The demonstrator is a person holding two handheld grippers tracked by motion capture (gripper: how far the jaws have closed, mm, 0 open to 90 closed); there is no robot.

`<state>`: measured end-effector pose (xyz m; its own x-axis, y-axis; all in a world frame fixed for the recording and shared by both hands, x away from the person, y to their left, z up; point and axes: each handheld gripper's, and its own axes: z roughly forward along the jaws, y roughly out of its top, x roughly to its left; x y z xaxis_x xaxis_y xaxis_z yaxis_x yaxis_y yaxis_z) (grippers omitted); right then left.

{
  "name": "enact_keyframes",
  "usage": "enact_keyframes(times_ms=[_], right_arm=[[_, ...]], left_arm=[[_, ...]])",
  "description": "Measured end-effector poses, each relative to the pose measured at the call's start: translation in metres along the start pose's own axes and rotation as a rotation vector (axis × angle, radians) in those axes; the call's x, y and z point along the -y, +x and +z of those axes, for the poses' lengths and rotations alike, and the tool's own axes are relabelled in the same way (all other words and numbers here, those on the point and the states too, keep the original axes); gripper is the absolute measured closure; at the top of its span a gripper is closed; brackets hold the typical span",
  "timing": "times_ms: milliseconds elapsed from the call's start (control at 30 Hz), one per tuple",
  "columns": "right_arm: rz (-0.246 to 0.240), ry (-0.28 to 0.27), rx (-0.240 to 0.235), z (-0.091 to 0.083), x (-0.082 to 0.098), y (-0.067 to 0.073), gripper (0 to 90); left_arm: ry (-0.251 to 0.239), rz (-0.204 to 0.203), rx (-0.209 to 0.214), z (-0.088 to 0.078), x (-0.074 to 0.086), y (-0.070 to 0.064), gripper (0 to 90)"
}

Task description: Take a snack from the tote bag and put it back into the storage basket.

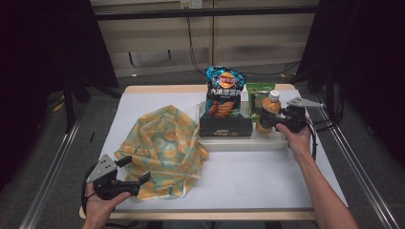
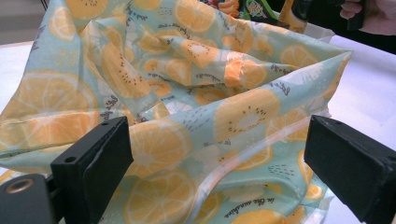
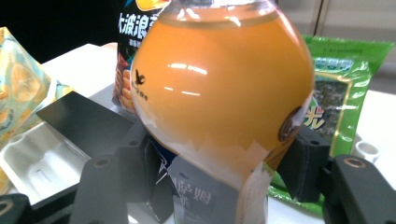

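High view puts the orange drink bottle [image 1: 267, 113] at the right end of the white tray [image 1: 239, 142], which sits toward the far right of the table [image 1: 248, 181]. The right gripper [image 1: 270, 120] is clamped around the bottle's lower body; in the right gripper view its black pads press both sides of the bottle [image 3: 219, 93] below the bulge, over the label.

The grip sits low on a rounded, smooth, top-heavy bottle, so I judge that it could tip or slide in the jaws if the hand swings fast. A blue chip bag [image 1: 223, 93] stands just left of the bottle, leaning behind a black box [image 1: 225, 127], and a green snack packet [image 1: 258, 98] stands just behind it. A sideways pull could knock either over, and the tray's raised rim could catch the bottle's base if it is dragged instead of lifted.

The left gripper [image 1: 128, 169] hangs released near the table's near left corner. In the left gripper view its jaws stand wide apart on either side of the fruit-print cloth bag [image 2: 196, 107] without pressing it. The bag [image 1: 162, 150] lies crumpled across the left half of the table, and its mouth looks slack, so a bottle brought over could snag on loose folds.

Open room lies along the near edge between the tray and the person, and at the table's near right corner.
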<state>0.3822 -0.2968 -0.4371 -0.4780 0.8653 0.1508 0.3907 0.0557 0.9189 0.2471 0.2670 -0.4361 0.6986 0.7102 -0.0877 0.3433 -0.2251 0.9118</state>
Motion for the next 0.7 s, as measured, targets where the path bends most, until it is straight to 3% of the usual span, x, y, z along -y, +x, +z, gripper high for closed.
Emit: enact_keyframes(times_ms=[333, 433, 533, 600, 667, 700], right_arm=[[-0.043, 0.034, -0.038, 0.01, 0.005, -0.008, 38.5], [-0.084, 0.059, -0.053, 0.015, 0.009, -0.007, 38.2], [-0.081, 0.058, -0.062, 0.013, 0.01, -0.009, 37.8], [-0.106, 0.072, -0.072, 0.011, 0.011, -0.01, 37.2], [-0.098, 0.073, -0.076, 0.011, 0.011, -0.011, 36.6], [-0.069, 0.082, -0.077, 0.011, 0.011, -0.013, 32.3]], left_arm=[[0.007, 0.0, 0.004, 0.001, 0.001, -0.001, 7.2], [0.007, 0.002, 0.009, 0.001, 0.001, -0.001, 7.2], [0.009, 0.005, 0.004, 0.001, 0.001, -0.001, 7.2], [0.007, 0.003, 0.005, 0.001, 0.001, -0.001, 7.2], [0.008, 0.001, 0.006, 0.001, 0.001, -0.002, 7.2], [0.005, 0.003, 0.011, 0.001, 0.001, -0.002, 7.2]])
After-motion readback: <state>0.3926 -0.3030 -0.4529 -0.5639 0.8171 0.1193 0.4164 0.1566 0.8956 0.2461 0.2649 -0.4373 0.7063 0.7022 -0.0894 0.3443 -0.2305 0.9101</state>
